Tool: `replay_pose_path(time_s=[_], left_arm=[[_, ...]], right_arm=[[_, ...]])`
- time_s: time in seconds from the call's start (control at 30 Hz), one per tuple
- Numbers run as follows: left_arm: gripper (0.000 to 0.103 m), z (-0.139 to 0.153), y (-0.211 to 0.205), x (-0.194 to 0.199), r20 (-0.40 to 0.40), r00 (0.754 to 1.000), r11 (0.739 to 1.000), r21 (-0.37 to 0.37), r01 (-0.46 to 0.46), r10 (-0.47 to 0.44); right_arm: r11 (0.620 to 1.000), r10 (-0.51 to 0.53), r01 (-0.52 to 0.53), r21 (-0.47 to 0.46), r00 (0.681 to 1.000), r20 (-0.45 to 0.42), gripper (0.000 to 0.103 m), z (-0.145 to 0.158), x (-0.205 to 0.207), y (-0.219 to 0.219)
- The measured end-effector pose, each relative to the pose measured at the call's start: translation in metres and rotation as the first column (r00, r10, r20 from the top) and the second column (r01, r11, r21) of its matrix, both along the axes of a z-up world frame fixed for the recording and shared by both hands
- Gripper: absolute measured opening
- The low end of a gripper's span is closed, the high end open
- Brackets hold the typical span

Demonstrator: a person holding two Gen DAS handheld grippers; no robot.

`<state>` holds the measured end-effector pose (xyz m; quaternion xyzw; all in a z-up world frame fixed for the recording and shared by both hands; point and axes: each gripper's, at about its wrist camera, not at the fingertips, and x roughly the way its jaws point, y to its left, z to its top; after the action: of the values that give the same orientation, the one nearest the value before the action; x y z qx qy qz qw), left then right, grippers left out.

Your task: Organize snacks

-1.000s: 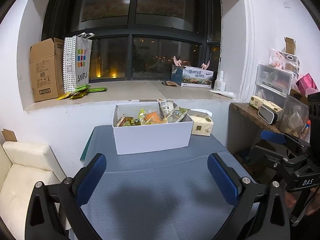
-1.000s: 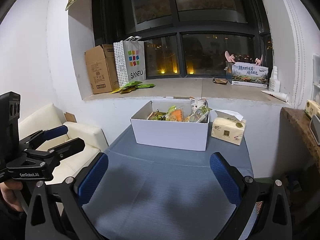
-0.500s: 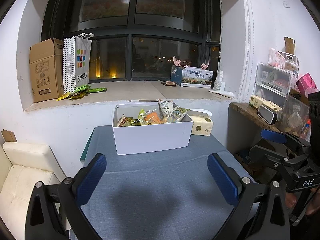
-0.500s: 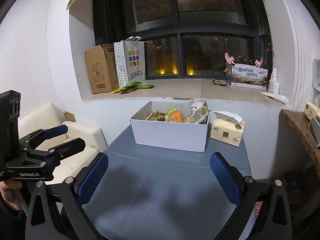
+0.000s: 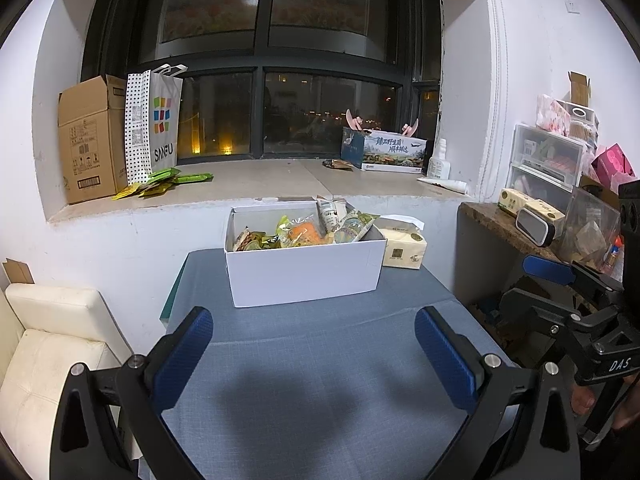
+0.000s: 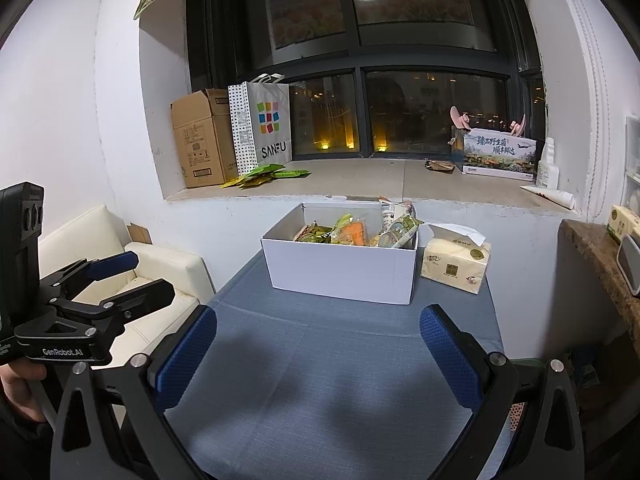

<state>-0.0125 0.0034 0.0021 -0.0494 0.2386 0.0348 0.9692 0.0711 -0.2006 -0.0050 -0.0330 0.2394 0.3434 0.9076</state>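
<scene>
A white open box stands at the far end of the blue-grey table. It holds several snack packets, green, orange and white. More green packets lie on the windowsill. My left gripper is open and empty above the near part of the table, well short of the box. My right gripper is open and empty at about the same distance. Each gripper shows in the other's view, the right one, the left one.
A yellow tissue pack sits right of the box. A cardboard box, a SANFU paper bag and a printed carton stand on the sill. A cream sofa is on the left, a cluttered shelf on the right.
Both views have shifted very slightly. The box, the snacks and both open grippers stay as they were.
</scene>
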Motion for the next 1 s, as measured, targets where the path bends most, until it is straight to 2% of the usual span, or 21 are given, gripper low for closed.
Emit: replay_pose_path(time_s=[1.0], left_arm=[[0.103,-0.0026,0.0001,0.0004,-0.008,1.000,1.000,-0.006,0.001,-0.001]], right_arm=[[1.000,0.002,-0.002,-0.003,1.000,-0.001,0.103,-0.0010,-0.0040,0.0021]])
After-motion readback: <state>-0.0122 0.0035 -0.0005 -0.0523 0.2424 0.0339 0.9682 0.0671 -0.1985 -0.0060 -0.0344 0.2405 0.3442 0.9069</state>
